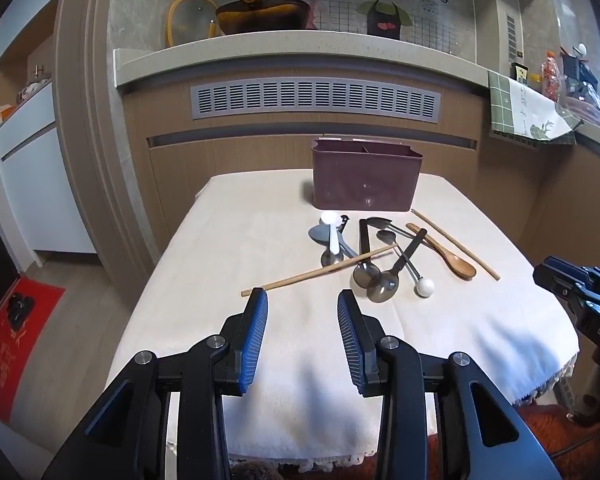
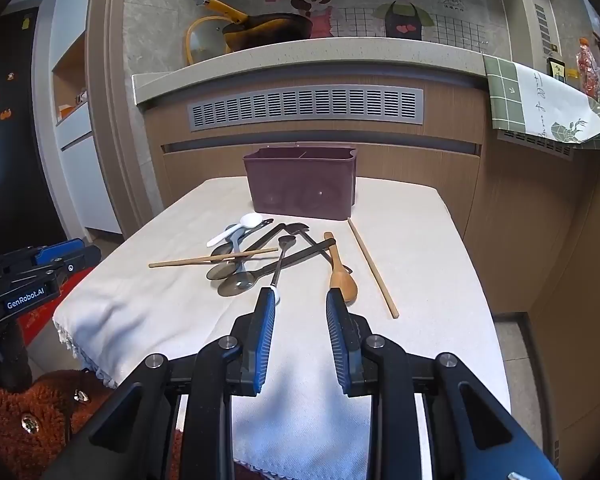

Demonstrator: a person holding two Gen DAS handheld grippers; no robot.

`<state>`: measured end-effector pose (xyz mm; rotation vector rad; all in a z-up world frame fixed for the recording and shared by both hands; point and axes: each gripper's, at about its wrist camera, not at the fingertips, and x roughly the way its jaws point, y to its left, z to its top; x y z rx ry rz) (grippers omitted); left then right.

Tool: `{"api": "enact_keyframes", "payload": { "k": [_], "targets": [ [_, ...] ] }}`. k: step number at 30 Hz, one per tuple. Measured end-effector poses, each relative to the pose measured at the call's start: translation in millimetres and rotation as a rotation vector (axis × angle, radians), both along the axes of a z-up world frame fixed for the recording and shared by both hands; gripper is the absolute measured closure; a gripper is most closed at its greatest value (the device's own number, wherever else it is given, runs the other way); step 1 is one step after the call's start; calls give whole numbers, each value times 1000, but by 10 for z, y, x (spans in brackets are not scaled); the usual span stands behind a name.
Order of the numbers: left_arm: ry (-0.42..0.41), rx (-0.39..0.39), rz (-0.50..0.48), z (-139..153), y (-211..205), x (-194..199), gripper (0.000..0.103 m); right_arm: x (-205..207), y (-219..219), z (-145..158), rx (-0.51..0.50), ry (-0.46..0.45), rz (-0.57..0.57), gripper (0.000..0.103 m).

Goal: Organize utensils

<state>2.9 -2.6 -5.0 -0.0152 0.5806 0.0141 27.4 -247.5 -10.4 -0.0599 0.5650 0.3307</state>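
A pile of utensils lies on the cloth-covered table [image 1: 228, 240]: a wooden spoon [image 1: 448, 251], two separate chopsticks [image 1: 320, 272] [image 1: 456, 244], a white plastic spoon [image 1: 332, 232], and several dark metal spoons [image 1: 366, 256]. A maroon divided utensil holder [image 1: 366, 178] stands behind them. My left gripper [image 1: 302, 296] is open and empty, just short of the near chopstick. My right gripper [image 2: 300, 294] is open and empty, its fingertips close to the wooden spoon's bowl [image 2: 344, 284] and a white-tipped spoon [image 2: 278, 276]. The holder also shows in the right wrist view [image 2: 302, 190].
A counter [image 1: 300, 56] with a pan [image 1: 260, 16] runs behind the table. A green and white cloth [image 1: 528, 108] hangs at the right. A red mat [image 1: 16, 344] lies on the floor at the left. An orange fuzzy rug [image 2: 24, 420] is below the table's near edge.
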Motion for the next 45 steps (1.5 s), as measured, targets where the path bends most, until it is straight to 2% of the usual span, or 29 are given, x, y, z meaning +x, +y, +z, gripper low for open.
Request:
{"api": "enact_keyframes", "payload": {
  "k": [45],
  "targets": [
    [18, -8, 1, -51, -27, 16, 65, 13, 7, -70, 1, 26, 0, 77]
  ]
}}
